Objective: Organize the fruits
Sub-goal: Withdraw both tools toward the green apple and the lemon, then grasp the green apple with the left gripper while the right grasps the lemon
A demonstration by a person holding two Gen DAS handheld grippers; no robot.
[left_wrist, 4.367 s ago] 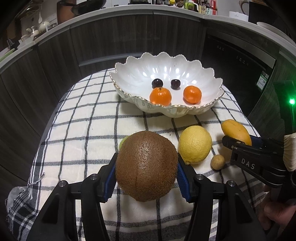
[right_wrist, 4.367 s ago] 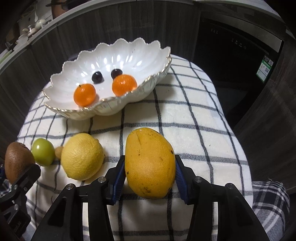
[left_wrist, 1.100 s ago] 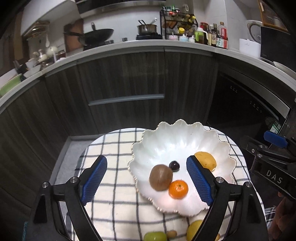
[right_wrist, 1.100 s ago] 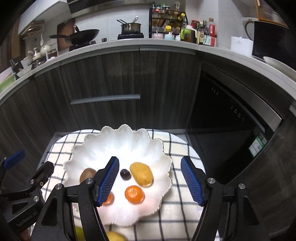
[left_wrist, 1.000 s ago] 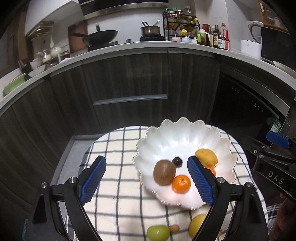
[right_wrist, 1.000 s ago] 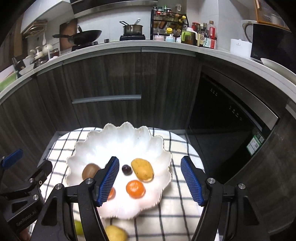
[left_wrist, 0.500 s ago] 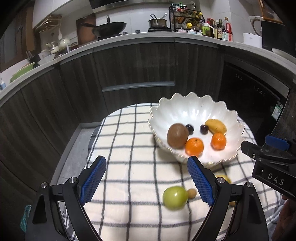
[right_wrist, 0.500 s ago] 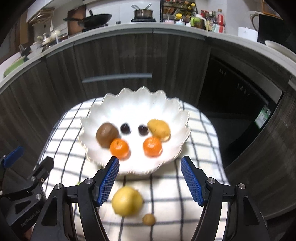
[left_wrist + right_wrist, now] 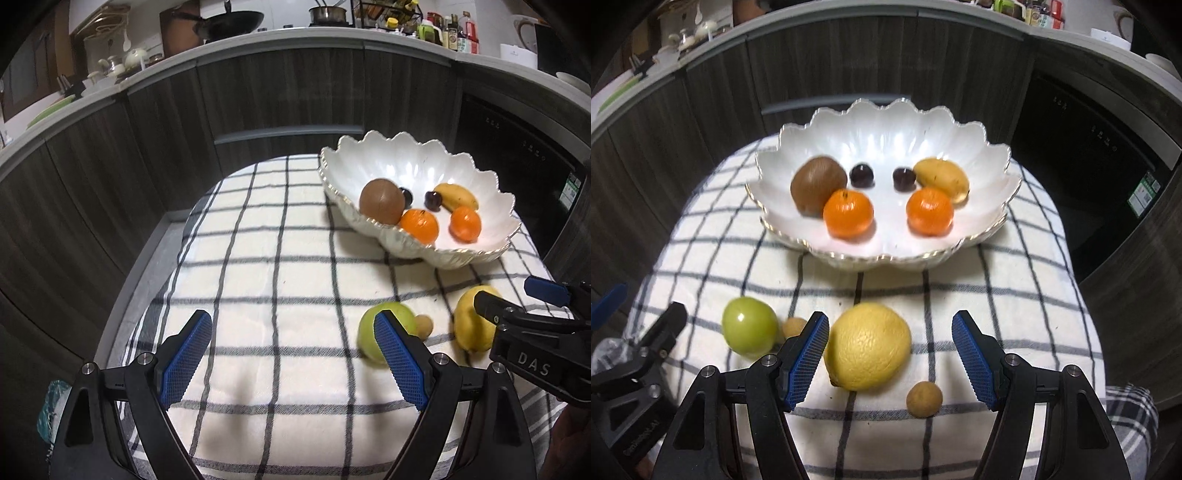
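Hovering over the checked cloth (image 9: 280,280) in the left wrist view, the left gripper (image 9: 291,354) is holding its blue pads wide apart with nothing between them. At about two o'clock the scalloped white bowl (image 9: 384,162) is sitting on the cloth, carrying a kiwi (image 9: 381,201), two dark cherries (image 9: 431,200), a yellow mango (image 9: 457,196) and two oranges (image 9: 419,225). A green fruit (image 9: 388,325) is lying on the cloth just behind the right-hand pad, at about four o'clock, with a small tan fruit (image 9: 424,325) touching it and a lemon (image 9: 470,325) beyond that, partly hidden by the right gripper (image 9: 517,314), which is entering from the three o'clock edge.

In the right wrist view, the right gripper (image 9: 890,358) is standing with its jaws apart, gripping nothing. The lemon (image 9: 868,345) is lying between the pads, just beside the left-hand one and clear of the other. The green fruit (image 9: 750,328) is resting at nine o'clock of the lemon, outside the pads, the tan fruit (image 9: 793,326) beside it. A second tan fruit (image 9: 924,399) is sitting at five o'clock of the lemon. The bowl (image 9: 886,125) is filling twelve o'clock, kiwi (image 9: 817,184) on its left side, mango (image 9: 942,178) on its right, the oranges (image 9: 849,213) nearest its front rim.
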